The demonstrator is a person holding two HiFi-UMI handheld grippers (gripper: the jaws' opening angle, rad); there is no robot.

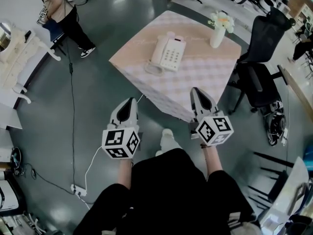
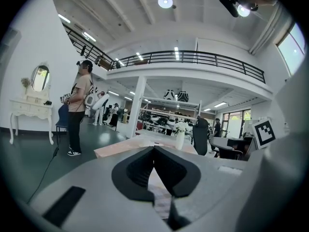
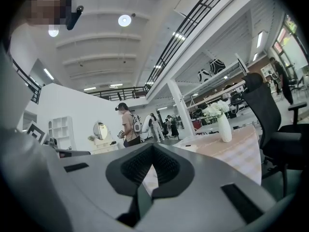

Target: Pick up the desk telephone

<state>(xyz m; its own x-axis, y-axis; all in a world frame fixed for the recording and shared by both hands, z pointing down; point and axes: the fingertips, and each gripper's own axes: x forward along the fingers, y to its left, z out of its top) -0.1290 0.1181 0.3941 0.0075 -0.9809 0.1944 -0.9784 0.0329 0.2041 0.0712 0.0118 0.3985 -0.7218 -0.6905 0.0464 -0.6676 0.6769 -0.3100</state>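
Observation:
A white desk telephone (image 1: 167, 53) with its handset on the left lies near the middle of a table (image 1: 205, 77) covered in a pale checked cloth. My left gripper (image 1: 130, 102) hangs short of the table's near corner, over the floor, jaws shut and empty. To its right my right gripper (image 1: 196, 91) reaches just over the table's near edge, also shut with nothing in it. Both point toward the table, well short of the phone. In the left gripper view the jaws (image 2: 154, 150) meet tip to tip; in the right gripper view they (image 3: 152, 147) do the same. The phone is hidden in both gripper views.
A white vase of flowers (image 1: 218, 31) stands at the table's far right corner. A black office chair (image 1: 260, 58) sits right of the table. A person (image 1: 63, 13) stands at the far left beside a white dressing table (image 1: 17, 58). A cable (image 1: 73, 106) runs across the floor.

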